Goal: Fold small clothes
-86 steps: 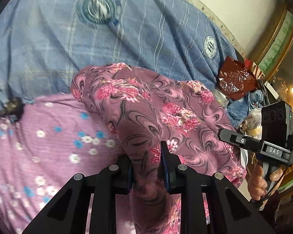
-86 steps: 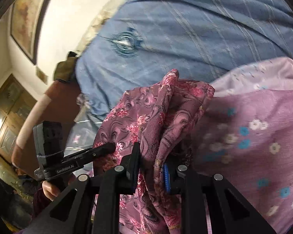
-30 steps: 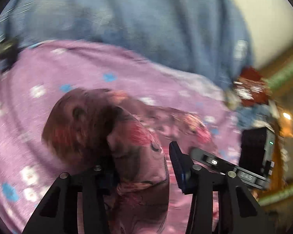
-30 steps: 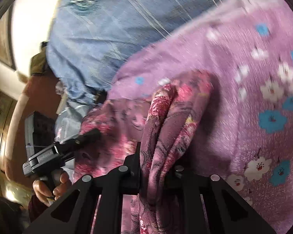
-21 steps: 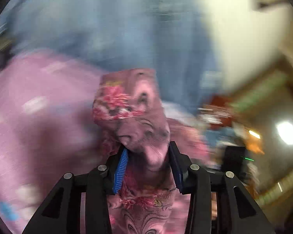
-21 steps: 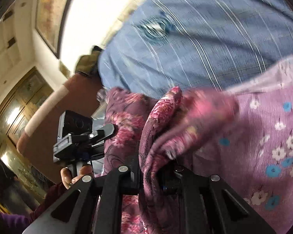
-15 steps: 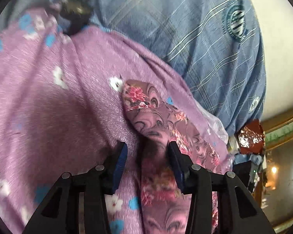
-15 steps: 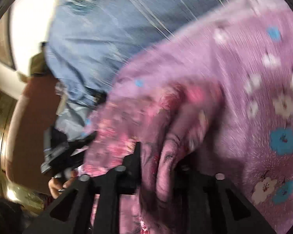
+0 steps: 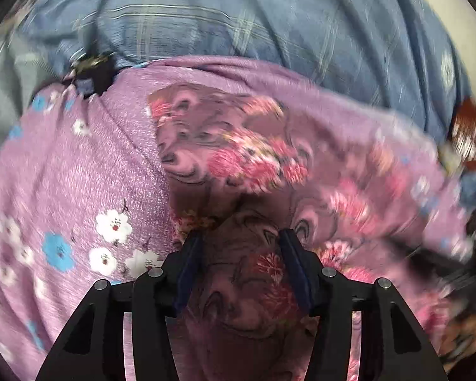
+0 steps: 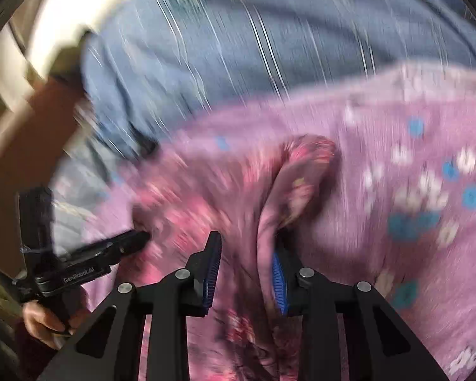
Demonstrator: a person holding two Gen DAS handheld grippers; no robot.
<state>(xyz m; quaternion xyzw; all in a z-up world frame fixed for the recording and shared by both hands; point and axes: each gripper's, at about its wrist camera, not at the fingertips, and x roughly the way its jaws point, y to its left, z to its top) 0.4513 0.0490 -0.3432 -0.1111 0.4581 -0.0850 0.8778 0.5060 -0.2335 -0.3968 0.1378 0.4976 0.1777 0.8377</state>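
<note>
The dark floral garment [image 9: 225,146] lies on the lilac flowered sheet [image 9: 79,190], which covers the near part of the bed, with the blue checked sheet [image 9: 238,16] behind it toward the far edge. In the left wrist view the left gripper [image 9: 241,250] has its fingers apart, and cloth passes between them without being pinched. In the right wrist view the right gripper [image 10: 247,254] also has its fingers apart; a raised fold of the garment [image 10: 288,184] stands between them and leans on the right finger [image 10: 277,282], but it is not clamped. Both views are blurred, so small details are uncertain.

The step in hand looks like releasing the garment after one fold is laid down. To do it well, I think both grippers should draw back straight along the cloth, with fingers wide, so that no pad drags the top layer. The standing ridge at the right side should be pressed flat first, otherwise the fold will spring open. The lilac sheet underneath is loose and may be caught together with the garment at the next grasp.
</note>
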